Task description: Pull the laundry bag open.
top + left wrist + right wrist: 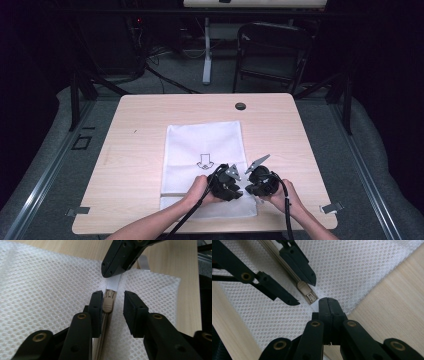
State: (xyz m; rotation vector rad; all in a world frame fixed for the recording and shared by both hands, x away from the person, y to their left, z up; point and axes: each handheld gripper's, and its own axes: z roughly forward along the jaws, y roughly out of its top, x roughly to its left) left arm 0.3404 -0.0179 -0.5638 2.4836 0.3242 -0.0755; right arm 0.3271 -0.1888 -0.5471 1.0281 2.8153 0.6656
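One white mesh bag (202, 165) lies flat on the tabletop (135, 150), nearer your edge than the far one, with a small arrow mark printed on its middle. Along its near end runs a beige zipper (101, 340), and the zipper's slider (108, 303) sits close to the bag's corner, just short of a white fabric tab (113, 285) at the zipper's end.

Your left hand-held gripper (113, 306) has its jaws spread on either side of the slider: the slider lies against the inner face of one jaw, while the other jaw stands clear of it, so nothing is pinched yet. From the right gripper view you see the same thing from the other side, the slider (304, 287) between two black jaw tips that are apart.

Your right hand-held gripper (328, 302) has its jaws pressed together on the white fabric at the zipper's end, just beyond the slider. In the high view both hand-held grippers sit close together over the bag's near end, left (227, 182) and right (260, 182), with your forearms coming in from the bottom edge.

Beyond the tabletop stand a dark folding chair (272, 55) and a white post (206, 50) on the grey floor.
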